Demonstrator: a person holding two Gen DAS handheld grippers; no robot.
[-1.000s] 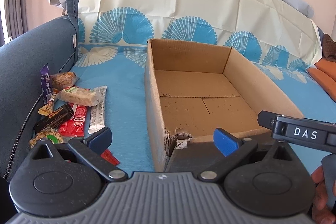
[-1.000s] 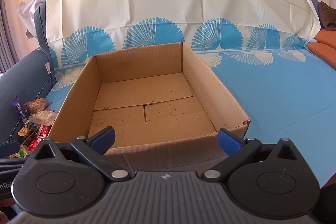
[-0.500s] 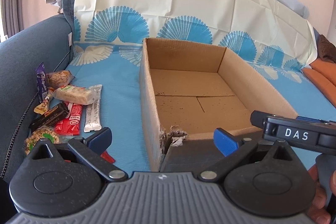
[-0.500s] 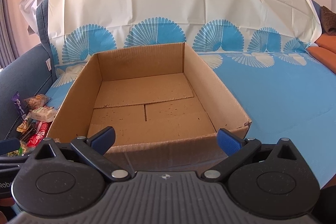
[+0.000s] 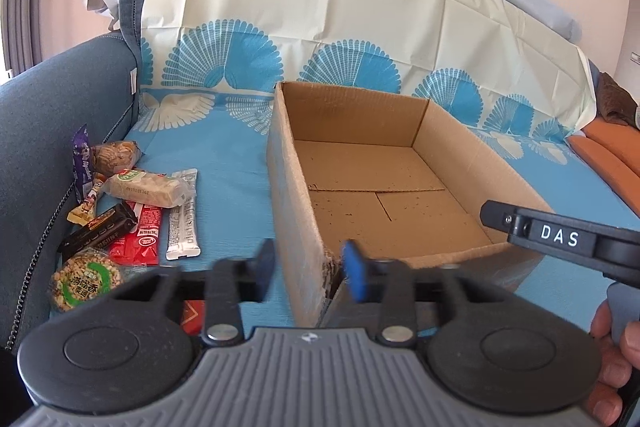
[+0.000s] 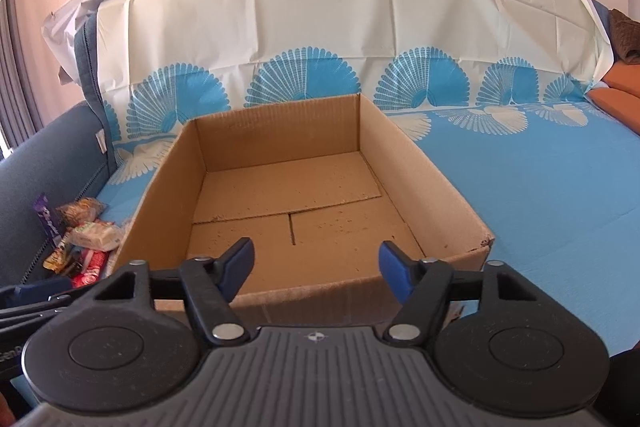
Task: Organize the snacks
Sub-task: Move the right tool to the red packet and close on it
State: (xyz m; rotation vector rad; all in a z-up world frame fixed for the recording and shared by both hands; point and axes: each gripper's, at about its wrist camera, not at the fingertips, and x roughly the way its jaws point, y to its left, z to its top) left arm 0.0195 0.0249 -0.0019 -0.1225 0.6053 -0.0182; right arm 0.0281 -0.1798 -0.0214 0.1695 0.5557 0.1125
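An empty open cardboard box (image 5: 460,163) sits on a blue patterned cover. Left of it lies a pile of snacks: a beige bar (image 5: 144,189), a white stick sachet (image 5: 184,223), a red packet (image 5: 140,241), a dark bar (image 5: 98,233) and a round green pack (image 5: 86,281). My left gripper (image 5: 311,273) hovers before the box's torn near-left corner, jaws closing and blurred, gripping nothing. My right gripper (image 6: 316,269) faces the box (image 6: 420,163) over its near wall, jaws closing, nothing between them.
A dark blue sofa arm (image 5: 36,147) borders the snacks (image 6: 88,235) on the left. The cover (image 6: 540,187) runs up the backrest. An orange cushion (image 5: 604,151) lies far right. A finger of the right gripper (image 5: 560,239) and a person's hand (image 5: 612,359) cross the left view.
Both pairs of jaws have narrowed from wide open, the left far more than the right. Neither hand has shifted much, and the box and snacks lie as before.
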